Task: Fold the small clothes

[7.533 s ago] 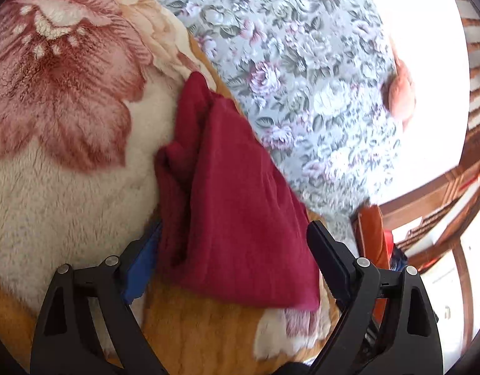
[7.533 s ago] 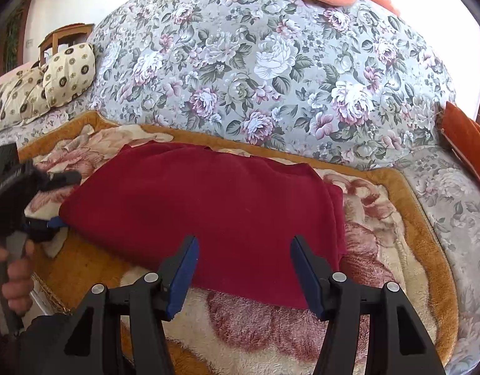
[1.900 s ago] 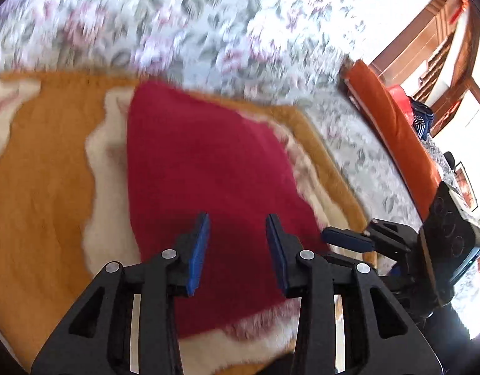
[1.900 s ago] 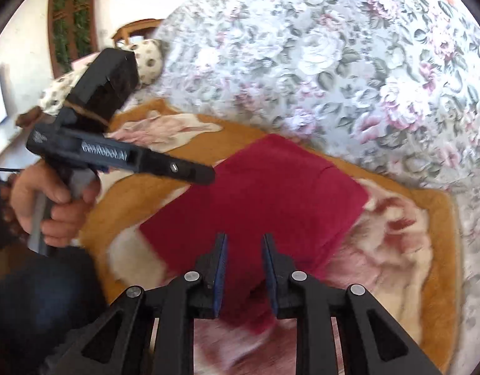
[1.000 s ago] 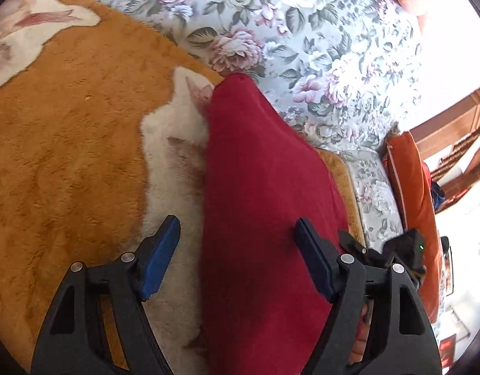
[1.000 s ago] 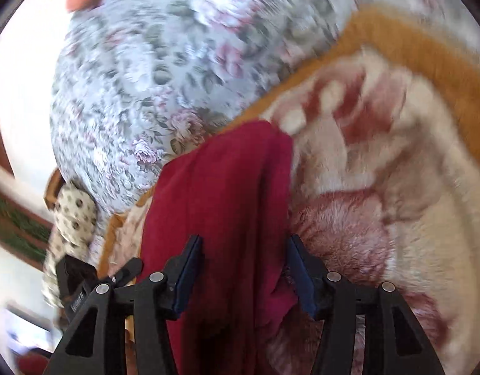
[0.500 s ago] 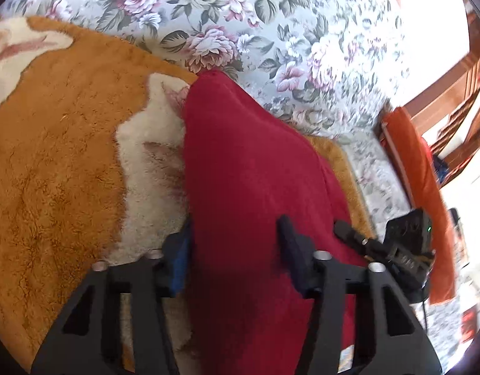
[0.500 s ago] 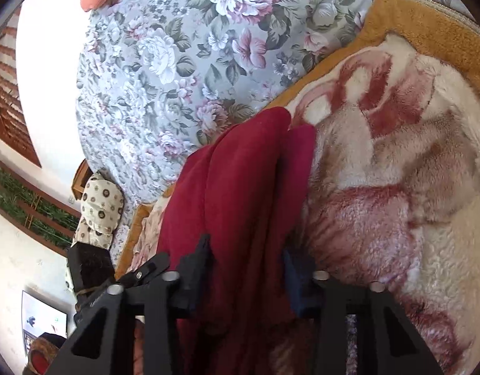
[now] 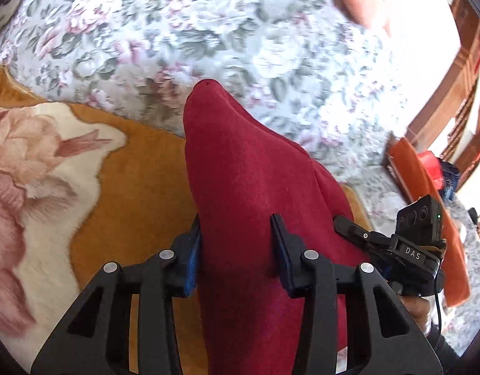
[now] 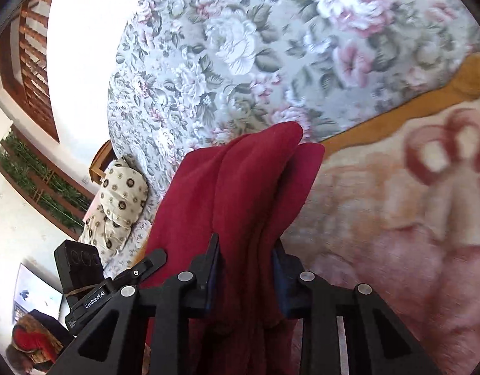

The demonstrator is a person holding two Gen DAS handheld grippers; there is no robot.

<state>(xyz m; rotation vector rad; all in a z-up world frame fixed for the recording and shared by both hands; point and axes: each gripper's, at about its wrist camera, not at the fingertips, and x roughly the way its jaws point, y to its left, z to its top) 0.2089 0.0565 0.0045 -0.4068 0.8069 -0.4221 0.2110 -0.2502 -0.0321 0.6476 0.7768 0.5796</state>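
This is a home living room. A sofa backrest (image 9: 240,31) upholstered in pale floral fabric fills the upper part of both wrist views, and its seat is covered by a plush orange and cream blanket (image 9: 137,168) printed with large pink flowers. A cream cushion with dark ring motifs (image 10: 121,206) lies at one end, an orange cushion (image 9: 418,181) at the other. Brown wooden slatted woodwork (image 10: 33,62) stands against white walls.
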